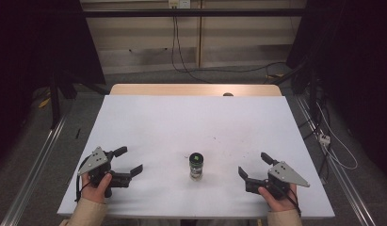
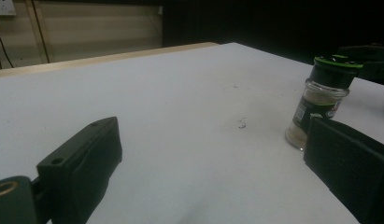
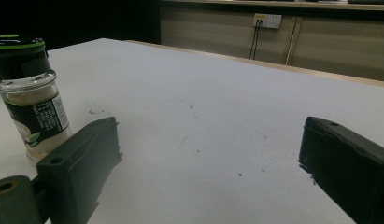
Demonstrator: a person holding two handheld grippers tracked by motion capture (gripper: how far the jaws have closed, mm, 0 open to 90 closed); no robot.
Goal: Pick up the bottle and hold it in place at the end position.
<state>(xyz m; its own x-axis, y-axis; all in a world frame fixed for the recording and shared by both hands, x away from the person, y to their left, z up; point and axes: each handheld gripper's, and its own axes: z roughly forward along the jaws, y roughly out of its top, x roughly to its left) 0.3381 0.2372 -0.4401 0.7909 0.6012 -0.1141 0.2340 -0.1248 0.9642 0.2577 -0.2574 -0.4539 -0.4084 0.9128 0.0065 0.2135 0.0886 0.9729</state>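
Spice jar [image 1: 197,165], a small glass jar with a black-and-green cap and a dark printed label, standing upright on the white bench [image 1: 191,117] midway between the two sets of jaws and touching neither. Left gripper [image 1: 124,163]: jaws released and spread wide, nothing between them; in the left gripper view the jar [image 2: 319,103] stands ahead of the jaws and off to the right-hand jaw's side, partly behind its tip, well apart from the left-hand jaw. Right gripper [image 1: 252,164]: jaws likewise released and empty; in the right gripper view the jar [image 3: 30,93] stands just beyond the left-hand jaw, outside the gap. Both grippers rest low near the bench's near edge, each held by a hand [image 1: 98,184] coming in from below, the jaws angled inward toward the jar; the stance reads as a ready position, jaws already wide enough to take the jar's body from either side. The jar's central, upright placement leaves it equally reachable by both. Pale powder fills its lower part, so the weight likely sits low and it should stay steady under a side grasp. Outward of the jaws: a few dark specks [image 2: 241,124] on the bench surface, a wooden far edge [image 1: 196,89], then wall panels and hanging cables [image 1: 176,42]
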